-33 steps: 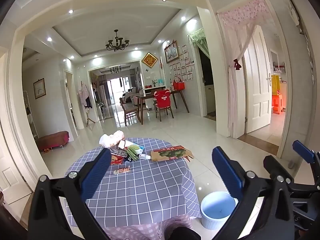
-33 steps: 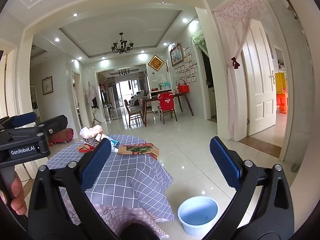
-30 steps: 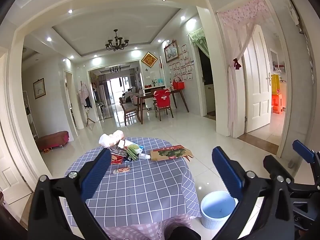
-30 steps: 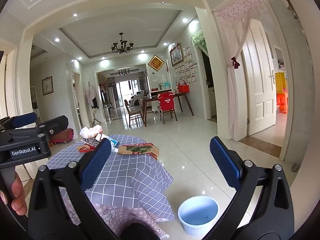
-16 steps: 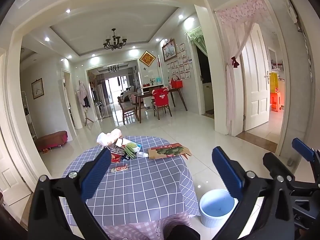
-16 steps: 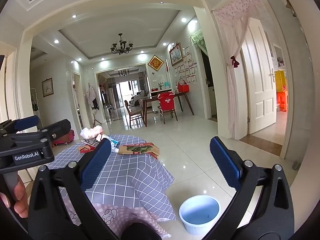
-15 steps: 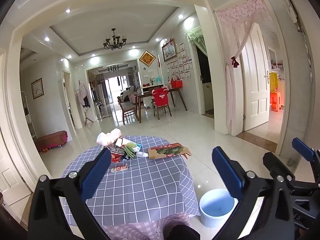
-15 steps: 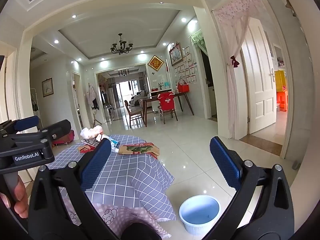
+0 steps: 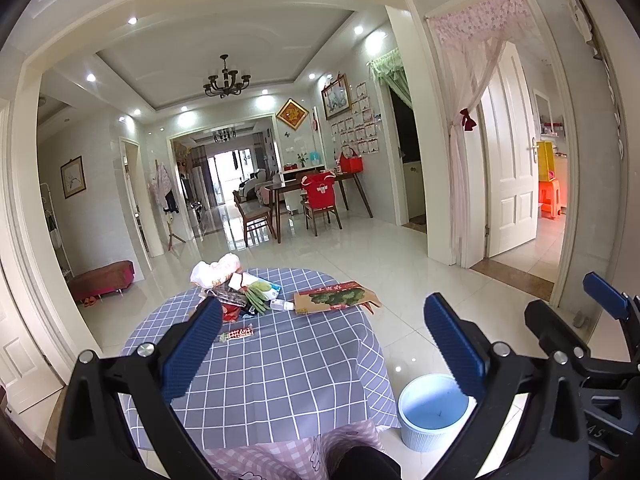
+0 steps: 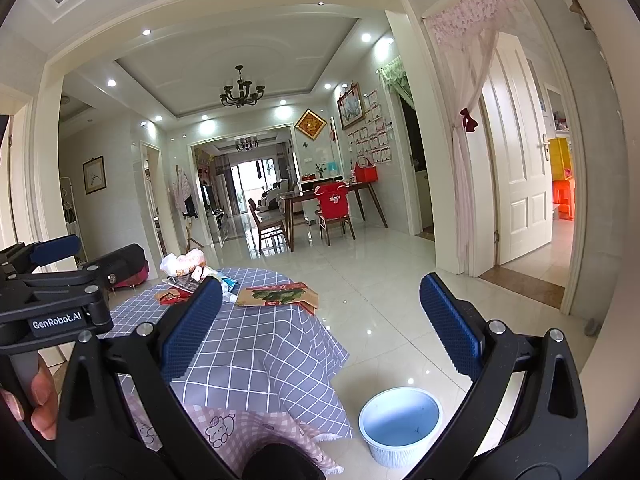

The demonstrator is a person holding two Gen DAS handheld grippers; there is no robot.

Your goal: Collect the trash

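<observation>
left gripper (image 9: pixel 322 344) spread wide, empty | right gripper (image 10: pixel 320 320) likewise, empty | trash (image 9: pixel 256 294) heaped at far side of checked table (image 9: pixel 280 360), flat carton (image 9: pixel 336 300) to its right | bin (image 9: pixel 434 416) on floor right of table | only right view showed a hand (image 10: pixel 40 404) gripping left handle

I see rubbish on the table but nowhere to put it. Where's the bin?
The pale blue bin stands on the floor at the table's right, low in both views.
</observation>
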